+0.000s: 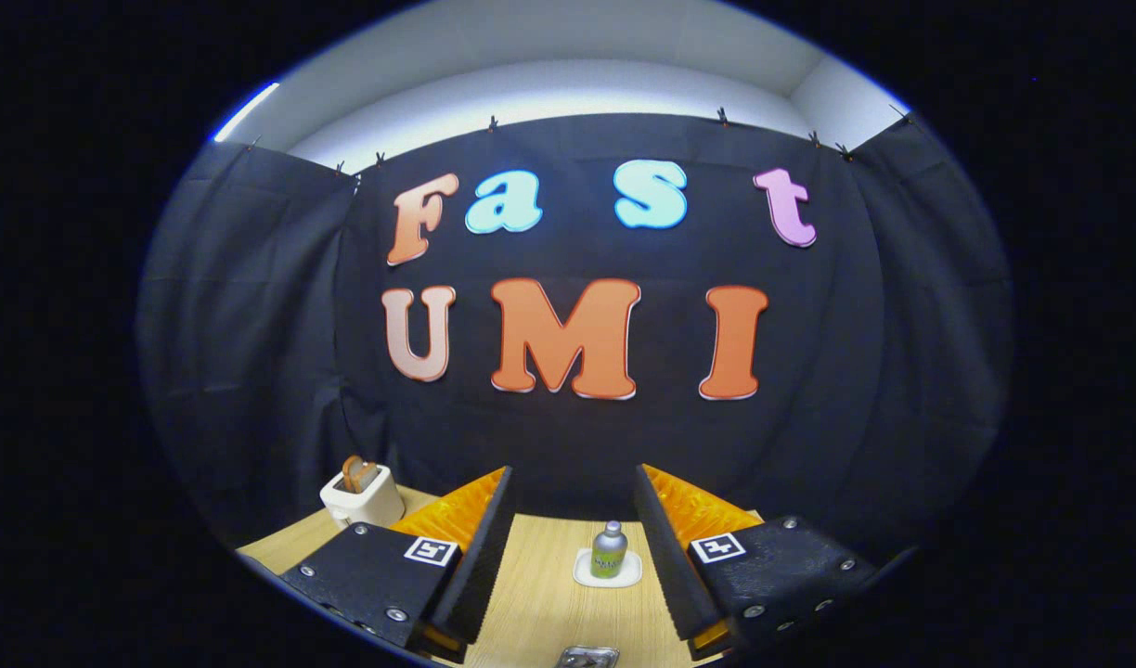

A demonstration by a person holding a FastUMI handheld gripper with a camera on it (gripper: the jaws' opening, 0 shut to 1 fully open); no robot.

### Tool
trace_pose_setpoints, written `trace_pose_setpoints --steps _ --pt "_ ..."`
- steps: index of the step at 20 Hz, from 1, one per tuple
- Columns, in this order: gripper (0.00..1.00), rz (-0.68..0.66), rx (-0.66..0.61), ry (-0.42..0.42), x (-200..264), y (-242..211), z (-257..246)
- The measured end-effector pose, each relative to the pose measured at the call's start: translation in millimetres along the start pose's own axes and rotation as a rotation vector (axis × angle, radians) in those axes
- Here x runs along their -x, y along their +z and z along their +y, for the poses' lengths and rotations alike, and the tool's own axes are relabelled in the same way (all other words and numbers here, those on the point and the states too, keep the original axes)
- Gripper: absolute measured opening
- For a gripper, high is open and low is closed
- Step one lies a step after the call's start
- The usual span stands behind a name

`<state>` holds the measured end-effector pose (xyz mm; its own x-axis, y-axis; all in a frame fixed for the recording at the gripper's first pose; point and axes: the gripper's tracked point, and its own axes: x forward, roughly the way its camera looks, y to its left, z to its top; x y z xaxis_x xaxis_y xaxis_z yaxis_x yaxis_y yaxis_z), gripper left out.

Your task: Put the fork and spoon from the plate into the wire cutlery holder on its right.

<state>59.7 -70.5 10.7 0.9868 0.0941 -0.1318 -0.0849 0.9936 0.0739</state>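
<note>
My gripper [573, 487] is open, its two fingers spread wide with nothing between them, held level above the wooden table [531, 594]. A small metallic edge [587, 657] peeks in low between the fingers; I cannot tell what it is. The gripper points toward the booth's back wall.
A small silver bottle [610, 549] with a green label stands on a white coaster [608, 573], on the table beyond and between the fingers. A white toaster [363, 496] with bread slices in it sits beyond the left finger, near the wall.
</note>
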Motion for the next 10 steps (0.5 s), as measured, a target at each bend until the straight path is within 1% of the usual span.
trace_pose_setpoints --steps 2,4,7,10 --pt "0.84 -0.074 -0.003 0.002 13 18 5" --pt "0.9 -0.13 0.002 0.005 20 33 11" --pt "0.94 -0.17 0.033 0.0 28 41 9" --pt "0.96 -0.164 0.016 0.007 36 37 12"
